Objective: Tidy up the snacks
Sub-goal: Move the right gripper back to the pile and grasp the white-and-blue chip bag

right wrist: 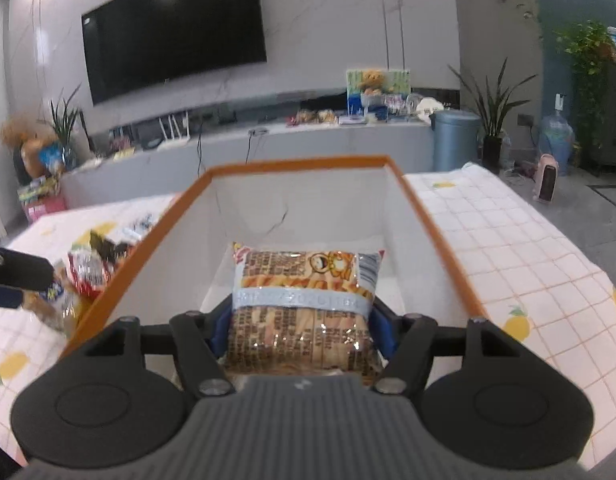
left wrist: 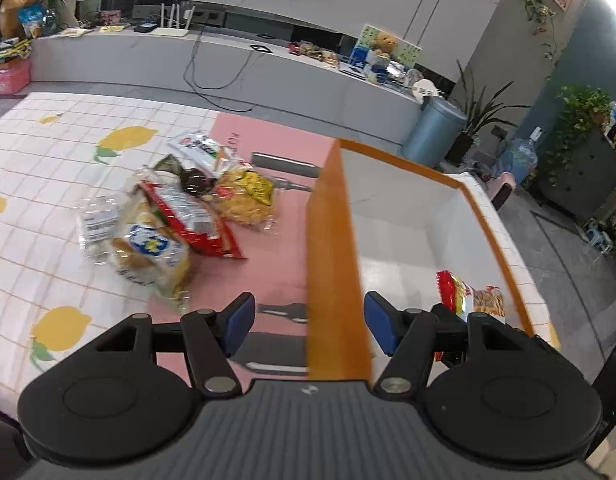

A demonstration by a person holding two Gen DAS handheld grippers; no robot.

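Over the near side wall of the orange-rimmed box [left wrist: 328, 240], my left gripper [left wrist: 308, 322] hangs with its blue pads spread wide and nothing between them but that wall's top edge, which I see passing through the gap without touching either pad. Past its left finger, the loose snacks lie heaped on the pink mat [left wrist: 267, 140] that covers the lemon-print tablecloth [left wrist: 47, 160]: a bread bag with a blue label [left wrist: 147, 256] nearest me, a red packet [left wrist: 187, 220] leaning across it, a yellow noodle packet [left wrist: 247, 196] just beyond, and a white packet [left wrist: 195, 146] towards the far edge of the mat. Through my right camera I look straight down into the same box [right wrist: 428, 220], white inside, standing on the tablecloth [right wrist: 508, 260]. My right gripper [right wrist: 299, 332] has a cartoon-printed snack bag [right wrist: 303, 300] between its pads; the bag fills the whole gap and both blue pads sit against its sides, though I cannot tell how firmly they press. The bag's far end reaches down towards the box floor, near the middle of the box, closer to my side than to the far wall. From the left camera the same bag [left wrist: 472, 296] shows by the box's right wall, near its near corner. The left gripper's black finger [right wrist: 15, 272] pokes in at the left edge of the right view, beside the heap.
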